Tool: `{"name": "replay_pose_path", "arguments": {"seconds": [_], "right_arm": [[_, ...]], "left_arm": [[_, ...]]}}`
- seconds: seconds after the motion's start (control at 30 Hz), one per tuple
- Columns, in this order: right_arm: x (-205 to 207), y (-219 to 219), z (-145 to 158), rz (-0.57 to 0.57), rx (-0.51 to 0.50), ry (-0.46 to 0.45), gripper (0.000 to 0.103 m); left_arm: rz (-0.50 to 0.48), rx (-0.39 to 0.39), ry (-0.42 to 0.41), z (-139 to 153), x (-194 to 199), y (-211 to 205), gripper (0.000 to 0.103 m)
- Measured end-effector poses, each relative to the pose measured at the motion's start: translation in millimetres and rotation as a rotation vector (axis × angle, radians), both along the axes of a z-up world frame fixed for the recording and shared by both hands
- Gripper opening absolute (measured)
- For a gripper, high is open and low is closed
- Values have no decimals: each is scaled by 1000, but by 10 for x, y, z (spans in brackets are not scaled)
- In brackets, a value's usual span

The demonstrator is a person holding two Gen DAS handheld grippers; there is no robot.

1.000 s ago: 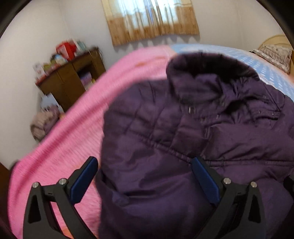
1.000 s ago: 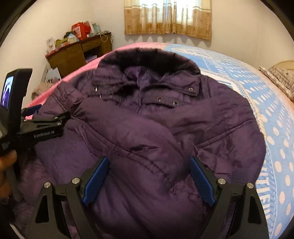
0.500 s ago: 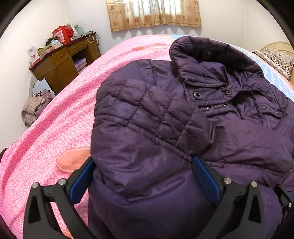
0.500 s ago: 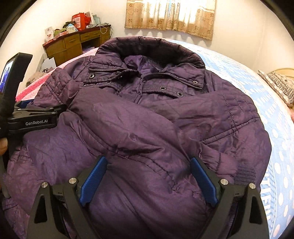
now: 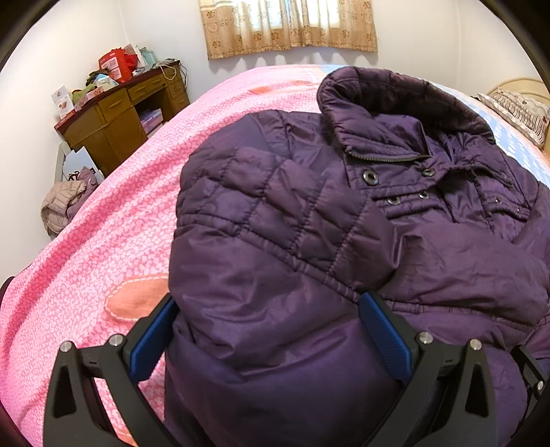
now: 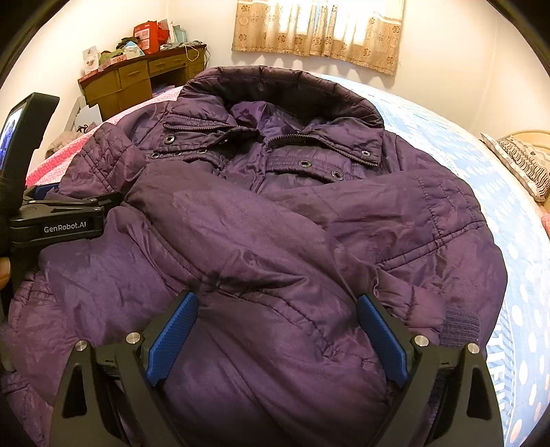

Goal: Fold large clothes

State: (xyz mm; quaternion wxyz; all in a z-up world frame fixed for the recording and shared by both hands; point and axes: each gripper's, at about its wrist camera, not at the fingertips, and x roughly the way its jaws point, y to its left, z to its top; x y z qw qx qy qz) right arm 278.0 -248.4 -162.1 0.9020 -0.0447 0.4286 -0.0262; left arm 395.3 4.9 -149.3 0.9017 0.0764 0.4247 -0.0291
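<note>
A dark purple quilted jacket (image 5: 309,220) lies front-up on the bed, collar far from me, both sleeves folded across the chest. It also shows in the right wrist view (image 6: 275,223). My left gripper (image 5: 268,330) is open, its jaws wide apart over the jacket's left edge and folded sleeve. My right gripper (image 6: 278,326) is open above the crossed sleeves, near a ribbed cuff (image 6: 459,325). The left gripper also shows from the side in the right wrist view (image 6: 74,203), at the jacket's left shoulder.
The bed has a pink bedspread (image 5: 103,240) on the left and a blue dotted sheet (image 6: 515,247) on the right. A wooden desk (image 5: 120,117) with clutter stands at the far left wall. A pillow (image 5: 519,110) lies at the far right. Curtains (image 5: 288,24) hang behind.
Both grippers have moved lower and closer over the jacket; the view has steadied. The jacket now lies settled with sleeves folded across. Both jaws stay open.
</note>
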Motion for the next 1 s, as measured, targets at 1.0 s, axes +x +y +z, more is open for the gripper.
{"name": "replay_pose_path", "arguments": {"seconds": [1.0], "right_arm": [[-402,-477,388,-78,162,-102,93]], "left_arm": [[-32,-78,-116,741,-215,-106,103]]}}
